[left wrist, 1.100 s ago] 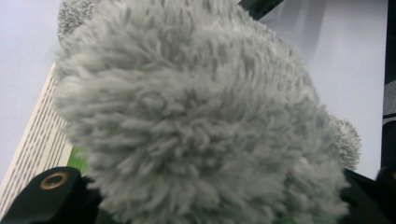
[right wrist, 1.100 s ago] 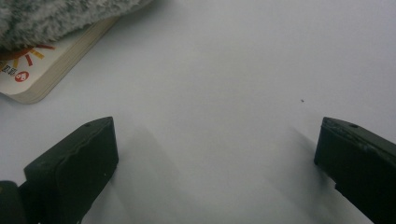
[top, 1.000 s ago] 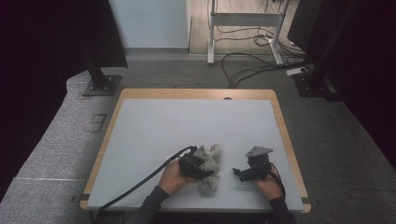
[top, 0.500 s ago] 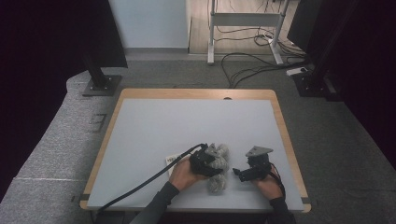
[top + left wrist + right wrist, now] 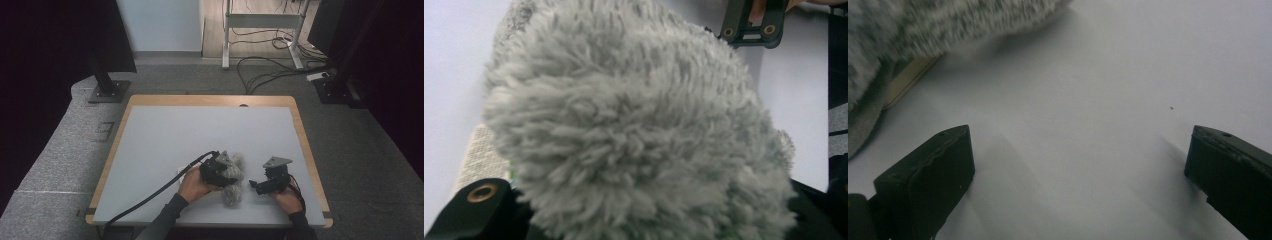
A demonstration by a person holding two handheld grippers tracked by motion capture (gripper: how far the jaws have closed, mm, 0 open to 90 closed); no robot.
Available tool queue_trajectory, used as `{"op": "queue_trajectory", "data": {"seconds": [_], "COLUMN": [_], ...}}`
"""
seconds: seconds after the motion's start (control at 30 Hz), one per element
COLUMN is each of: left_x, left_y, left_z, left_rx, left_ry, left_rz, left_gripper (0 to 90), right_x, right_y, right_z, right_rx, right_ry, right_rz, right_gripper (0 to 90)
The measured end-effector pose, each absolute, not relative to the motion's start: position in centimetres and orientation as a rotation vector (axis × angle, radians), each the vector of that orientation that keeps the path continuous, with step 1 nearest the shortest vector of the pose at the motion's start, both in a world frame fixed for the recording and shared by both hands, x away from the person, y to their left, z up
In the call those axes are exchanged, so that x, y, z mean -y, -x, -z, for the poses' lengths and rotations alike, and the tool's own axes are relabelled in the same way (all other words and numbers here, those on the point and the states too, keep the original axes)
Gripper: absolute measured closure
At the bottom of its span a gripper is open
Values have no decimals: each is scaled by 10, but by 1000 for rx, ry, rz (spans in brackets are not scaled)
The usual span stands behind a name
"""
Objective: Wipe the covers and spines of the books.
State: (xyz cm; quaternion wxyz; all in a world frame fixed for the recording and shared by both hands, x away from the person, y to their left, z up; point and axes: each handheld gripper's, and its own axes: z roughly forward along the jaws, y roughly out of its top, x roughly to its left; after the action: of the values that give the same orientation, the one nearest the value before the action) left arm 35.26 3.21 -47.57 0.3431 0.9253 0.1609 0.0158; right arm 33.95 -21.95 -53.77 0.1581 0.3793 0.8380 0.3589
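floor: grey carpet (image 5: 165,80) | cables (image 5: 265,70) | white desk frame (image 5: 260,22) | black stand (image 5: 107,87)

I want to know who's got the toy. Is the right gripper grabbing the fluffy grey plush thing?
No, the right gripper has its black jaws wide apart over bare white table, with the fluffy grey plush off to one side.

plush toy (image 5: 232,175) on table (image 5: 165,140), near front edge
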Motion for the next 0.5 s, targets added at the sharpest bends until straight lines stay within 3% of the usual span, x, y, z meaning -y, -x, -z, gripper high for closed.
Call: {"op": "queue_trajectory", "data": {"seconds": [0.5], "left_x": [-63], "left_y": [-358], "left_z": [444], "left_rx": [-455], "left_ry": [-2404], "left_rz": [-144], "left_gripper": [609], "right_x": [219], "right_y": [-339], "right_z": [538], "right_rx": [-2395], "right_ry": [-1089], "right_rz": [-1027], "right_gripper": [0]}}
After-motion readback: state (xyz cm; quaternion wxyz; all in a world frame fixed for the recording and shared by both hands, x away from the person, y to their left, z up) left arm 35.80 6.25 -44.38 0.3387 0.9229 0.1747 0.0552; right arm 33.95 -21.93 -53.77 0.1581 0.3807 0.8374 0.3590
